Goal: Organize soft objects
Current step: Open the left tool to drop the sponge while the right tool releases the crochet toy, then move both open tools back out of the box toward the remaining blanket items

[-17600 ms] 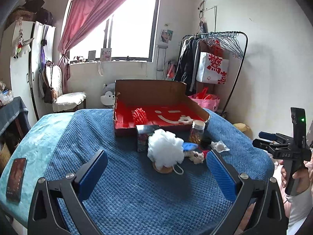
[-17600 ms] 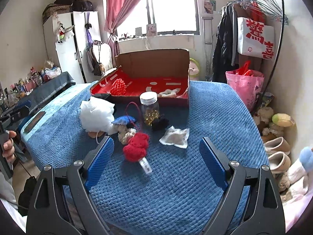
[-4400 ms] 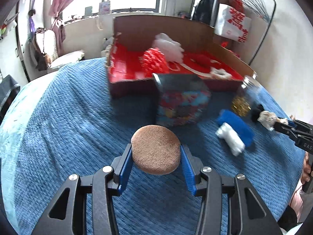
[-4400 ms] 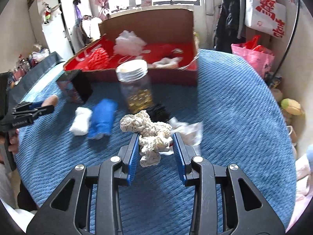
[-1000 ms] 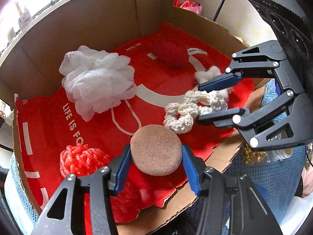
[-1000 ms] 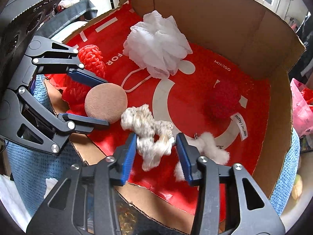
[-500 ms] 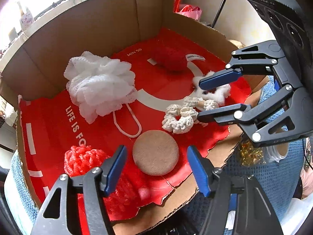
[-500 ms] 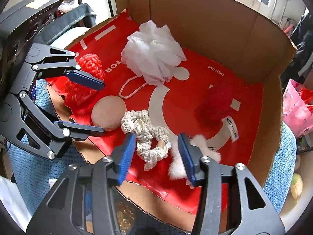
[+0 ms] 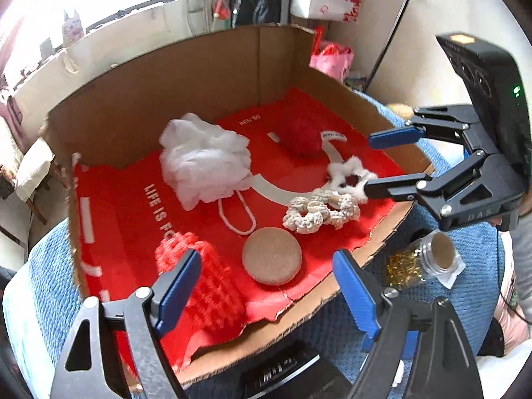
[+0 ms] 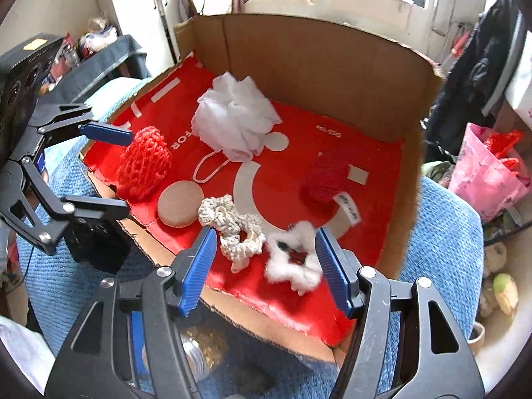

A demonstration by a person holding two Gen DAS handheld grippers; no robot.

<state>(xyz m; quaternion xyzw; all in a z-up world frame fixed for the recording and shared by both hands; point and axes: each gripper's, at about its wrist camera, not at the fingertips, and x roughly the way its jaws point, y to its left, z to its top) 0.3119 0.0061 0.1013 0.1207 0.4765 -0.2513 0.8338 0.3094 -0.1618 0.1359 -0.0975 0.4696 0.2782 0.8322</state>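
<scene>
A: What appears at lower right of the left wrist view?
B: A glass jar (image 9: 419,261) of golden contents, lying on the blue blanket (image 9: 472,252).

A: And at the far right of the right wrist view?
B: A pink bag (image 10: 488,173); above it, dark clothing (image 10: 475,66) hanging.

A: Upper left?
B: A white cabinet (image 10: 139,23).

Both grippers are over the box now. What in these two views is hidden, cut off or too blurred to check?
- Glass jar: right wrist view, mostly hidden behind the right gripper frame.
- Dark box: left wrist view, cut off by the bottom edge and the cardboard box wall.
- Red mesh puff: left wrist view, motion-blurred, partly behind a left gripper finger.
- Red plush tag: print too small.
</scene>
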